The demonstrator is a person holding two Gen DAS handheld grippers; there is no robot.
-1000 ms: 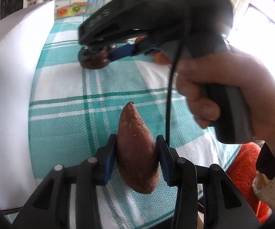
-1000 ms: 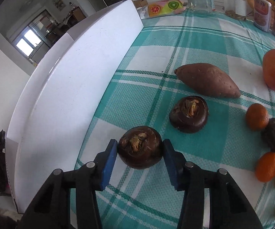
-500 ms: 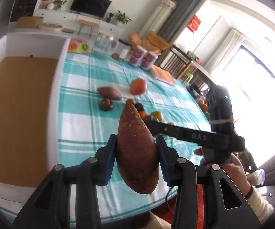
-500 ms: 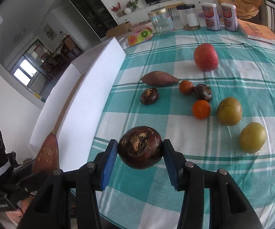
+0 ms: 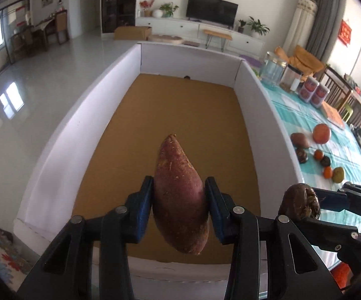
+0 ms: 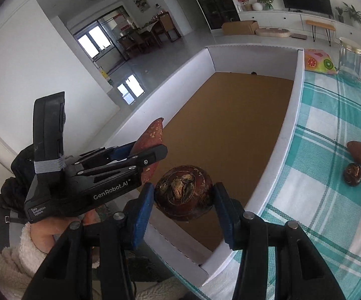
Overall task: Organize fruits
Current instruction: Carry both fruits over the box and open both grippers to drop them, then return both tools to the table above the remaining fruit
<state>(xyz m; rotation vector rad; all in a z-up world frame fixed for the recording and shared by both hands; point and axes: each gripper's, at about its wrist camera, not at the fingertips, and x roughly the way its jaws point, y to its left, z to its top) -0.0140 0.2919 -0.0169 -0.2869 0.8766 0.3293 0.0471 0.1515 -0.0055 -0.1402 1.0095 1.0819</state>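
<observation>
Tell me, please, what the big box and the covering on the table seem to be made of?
The box looks like cardboard or foam board: thin, matte white walls with folded corners and a plain brown floor, bare apart from something small and dark at the far wall. The table covering appears to be woven cloth, teal and white plaid with a visible weave texture.
</observation>
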